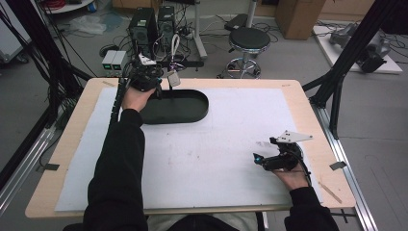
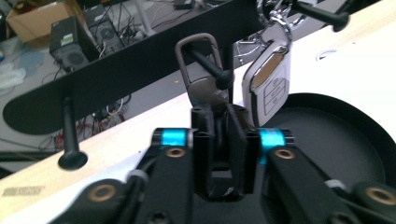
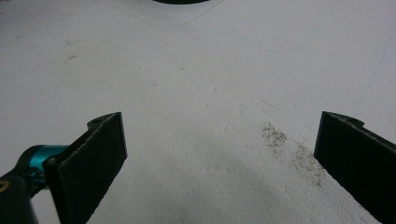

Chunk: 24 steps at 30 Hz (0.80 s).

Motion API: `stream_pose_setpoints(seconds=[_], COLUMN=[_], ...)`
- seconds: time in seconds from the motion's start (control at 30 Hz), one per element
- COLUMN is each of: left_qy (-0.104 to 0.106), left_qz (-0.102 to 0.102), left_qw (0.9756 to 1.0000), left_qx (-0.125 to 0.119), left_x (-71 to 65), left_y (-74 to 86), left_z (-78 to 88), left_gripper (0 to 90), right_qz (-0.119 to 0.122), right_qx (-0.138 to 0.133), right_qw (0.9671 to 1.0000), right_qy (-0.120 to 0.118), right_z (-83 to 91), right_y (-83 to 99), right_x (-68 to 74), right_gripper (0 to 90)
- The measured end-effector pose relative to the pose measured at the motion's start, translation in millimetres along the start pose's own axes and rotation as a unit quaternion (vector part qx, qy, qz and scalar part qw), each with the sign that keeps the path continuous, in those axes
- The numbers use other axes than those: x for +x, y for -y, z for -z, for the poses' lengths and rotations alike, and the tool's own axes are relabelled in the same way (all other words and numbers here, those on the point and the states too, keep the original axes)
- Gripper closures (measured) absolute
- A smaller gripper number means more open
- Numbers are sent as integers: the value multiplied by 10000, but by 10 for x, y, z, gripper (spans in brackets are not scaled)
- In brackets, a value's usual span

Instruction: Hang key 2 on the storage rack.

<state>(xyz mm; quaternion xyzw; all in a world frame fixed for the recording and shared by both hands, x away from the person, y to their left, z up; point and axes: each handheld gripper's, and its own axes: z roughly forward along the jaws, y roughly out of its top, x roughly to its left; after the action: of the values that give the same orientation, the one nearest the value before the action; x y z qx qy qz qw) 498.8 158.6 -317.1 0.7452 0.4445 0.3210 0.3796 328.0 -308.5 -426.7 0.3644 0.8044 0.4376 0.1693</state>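
Left tool (image 2: pixel 219 135) clamps the dark metal carabiner clip (image 2: pixel 201 74) at a black peg (image 2: pixel 212 70); release only once it hangs. Right tool (image 3: pixel 219 158) gapes idle.

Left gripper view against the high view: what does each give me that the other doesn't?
Left gripper view: close detail of the dark grey metal carabiner clip between the left gripper pads, with a black rack peg through its loop. High view: the right gripper, open above the white foam mat. Both: the white car key fob hanging over the black oval tray.
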Motion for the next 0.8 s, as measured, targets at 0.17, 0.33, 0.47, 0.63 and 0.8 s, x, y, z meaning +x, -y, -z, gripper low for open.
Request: stream_pose_setpoints(seconds=[0.17,0.33,0.47,0.63,0.8], left_qy=[83,163,526,906,976], left_qz=[87,16,109,121,73], left_qw=[9999,9997,9980,9953,9950], left_qx=[28,171,338,327,214], left_x=[-13,-67,-58,-33,-28], left_y=[-4,14,35,64,93], left_z=[34,37,26,64,145], left_gripper=[490,209,93,57,57], right_qz=[-7,6,10,7,4], right_qx=[5,11,-4,-17,-33], right_qw=[10000,10000,10000,10000,10000], right_qy=[-23,-10,4,9,27], right_z=[-4,-6,-6,-2,4], right_y=[-2,-3,-4,-4,-5], right_x=[8,12,9,5,10], right_gripper=[16,16,16,16,16])
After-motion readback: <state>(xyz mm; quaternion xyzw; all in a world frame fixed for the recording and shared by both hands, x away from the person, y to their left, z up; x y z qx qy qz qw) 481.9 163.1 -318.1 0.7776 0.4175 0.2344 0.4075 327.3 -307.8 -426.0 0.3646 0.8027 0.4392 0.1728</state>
